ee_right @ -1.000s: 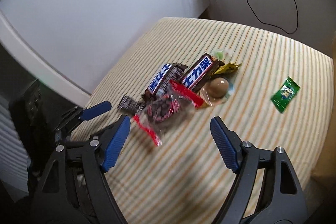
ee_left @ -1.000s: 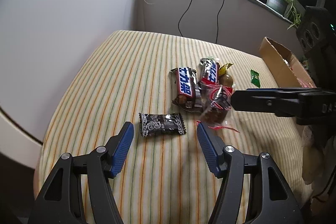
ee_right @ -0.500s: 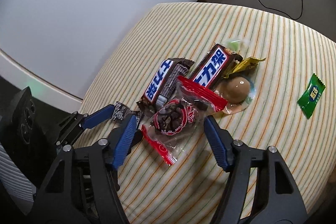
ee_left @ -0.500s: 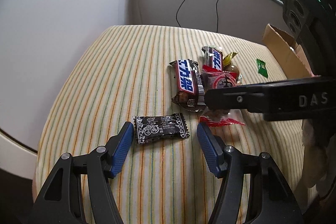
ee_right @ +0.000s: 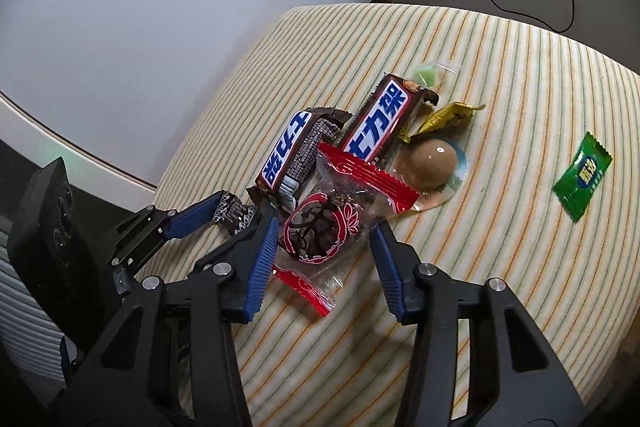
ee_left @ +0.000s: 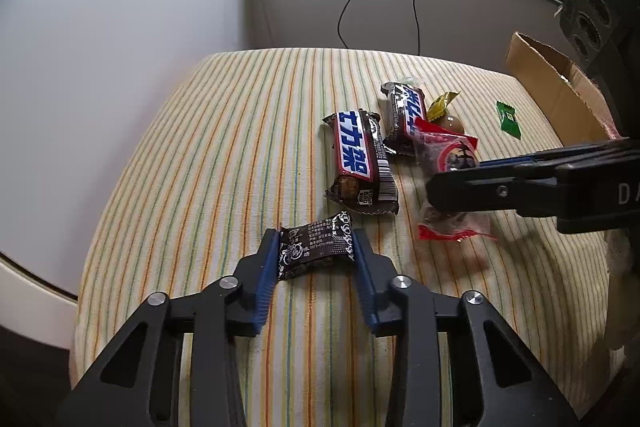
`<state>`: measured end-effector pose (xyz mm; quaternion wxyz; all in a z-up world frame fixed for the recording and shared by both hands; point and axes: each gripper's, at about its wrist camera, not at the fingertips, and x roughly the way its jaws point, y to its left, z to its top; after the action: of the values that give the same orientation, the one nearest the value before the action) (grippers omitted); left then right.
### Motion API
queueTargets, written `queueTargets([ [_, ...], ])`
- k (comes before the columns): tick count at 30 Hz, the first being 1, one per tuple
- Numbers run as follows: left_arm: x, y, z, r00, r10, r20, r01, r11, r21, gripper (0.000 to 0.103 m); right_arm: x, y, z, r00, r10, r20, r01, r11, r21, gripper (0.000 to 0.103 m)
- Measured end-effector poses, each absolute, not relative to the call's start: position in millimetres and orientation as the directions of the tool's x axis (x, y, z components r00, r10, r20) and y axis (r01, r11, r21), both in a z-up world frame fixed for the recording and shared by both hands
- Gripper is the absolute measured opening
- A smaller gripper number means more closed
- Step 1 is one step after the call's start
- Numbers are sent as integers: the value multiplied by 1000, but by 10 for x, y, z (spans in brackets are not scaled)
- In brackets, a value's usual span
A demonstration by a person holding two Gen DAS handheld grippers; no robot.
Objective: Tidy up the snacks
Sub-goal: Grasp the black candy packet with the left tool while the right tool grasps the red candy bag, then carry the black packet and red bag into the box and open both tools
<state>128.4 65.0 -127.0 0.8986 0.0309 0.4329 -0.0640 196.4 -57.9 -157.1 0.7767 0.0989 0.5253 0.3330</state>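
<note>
Left wrist view, left gripper (ee_left: 315, 247): jaws closing on the small black snack packet (ee_left: 316, 245). Both blue pads look like they're already touching its short ends, so basically a pinch.
Left wrist view, packet axis: long side runs pad to pad, lying flat on the striped cloth (ee_left: 224, 155), dead ahead of the tool.
Left wrist view, drop spot: cardboard box (ee_left: 560, 91) sits off at the right edge, well apart. That's my guess for where it goes.
Right wrist view, right gripper (ee_right: 326, 239): jaws closing around the clear red-ended bag (ee_right: 328, 223). Left pad is on it; the right pad doesn't look like it's touching yet.
Right wrist view, bag position: straight between the fingers, overlapping the two Snickers bars (ee_right: 340, 143).
Right wrist view, who's nearer: each hand has its own snack. The green candy (ee_right: 582, 177) is nearer the right.
</note>
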Motion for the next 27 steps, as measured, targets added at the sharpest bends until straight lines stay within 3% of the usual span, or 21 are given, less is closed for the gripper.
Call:
queueTargets([
  [15,1147,800,-1174,643,-160,-749,92,987,-132,29,1748,-825,-1408,261,633,-729,-446,749,490,47],
  [27,1212,609,-828,692,-211,-690,141,977,-158,29,1588,-1220,-1120,330,643,-691,-471,747,470,47],
])
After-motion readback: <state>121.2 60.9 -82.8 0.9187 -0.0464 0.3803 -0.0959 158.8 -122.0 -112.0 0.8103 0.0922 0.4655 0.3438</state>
